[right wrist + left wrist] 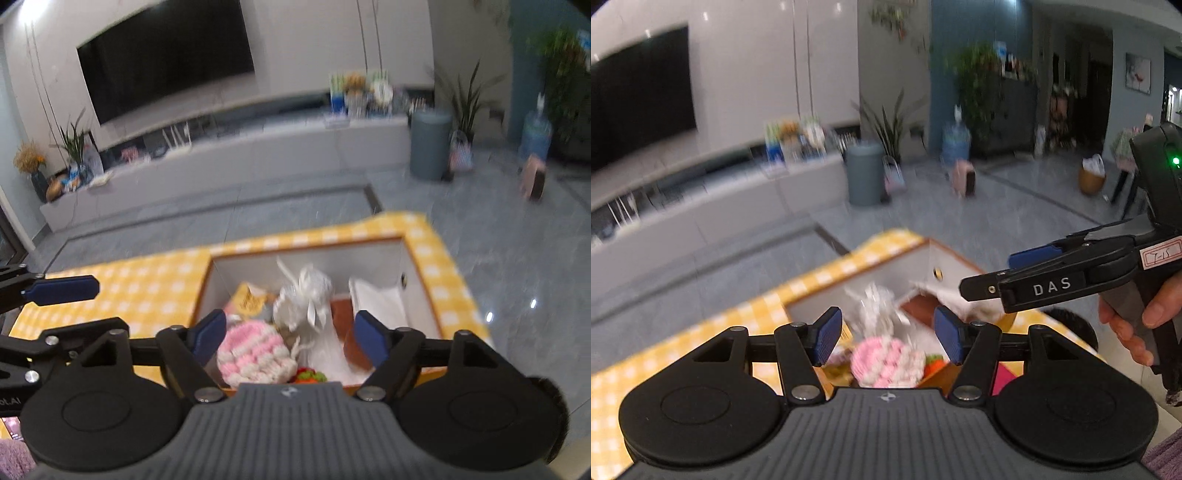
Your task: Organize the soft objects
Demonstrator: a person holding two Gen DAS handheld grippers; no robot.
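Pink-white crocheted piece (255,354), lumpy, inside box (417,280)

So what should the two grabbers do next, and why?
Probably lift clear and go look for another soft thing. Both the left gripper and the right gripper have open fingers with nothing between them, and the pink-and-white knitted piece and white bow already lie inside the box on the yellow checked cloth.

Two black handheld grippers: left gripper (888,338) and right gripper (290,338), each with blue ribbed pads, silver screws and round discs. One bears "DAS", a green light and a red-outlined label.
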